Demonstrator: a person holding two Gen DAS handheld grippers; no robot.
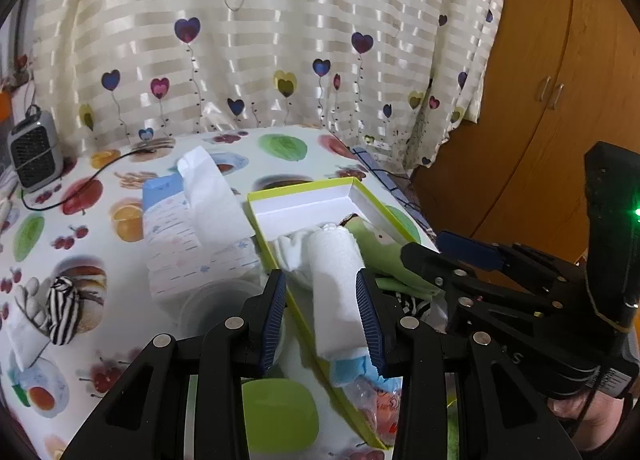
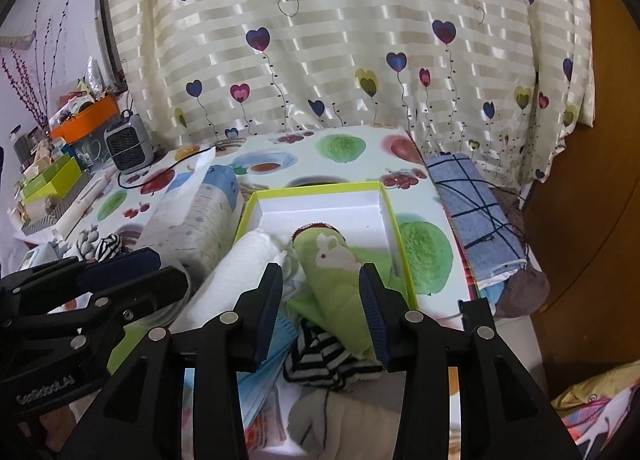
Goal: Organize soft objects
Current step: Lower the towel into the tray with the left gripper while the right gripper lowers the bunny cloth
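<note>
Left gripper [image 1: 322,312], ribbed blue pads partly apart, white fluffy rolled towel [image 1: 336,284] between them, grip unclear, over the lime-rimmed cardboard box [image 1: 304,190]. Right gripper [image 2: 326,312] loose around the soft green sock [image 2: 336,272].

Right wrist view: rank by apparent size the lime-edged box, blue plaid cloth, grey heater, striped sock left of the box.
1. lime-edged box
2. blue plaid cloth
3. grey heater
4. striped sock
The heater sits farther from the camera, so its true size is unsure.
</note>
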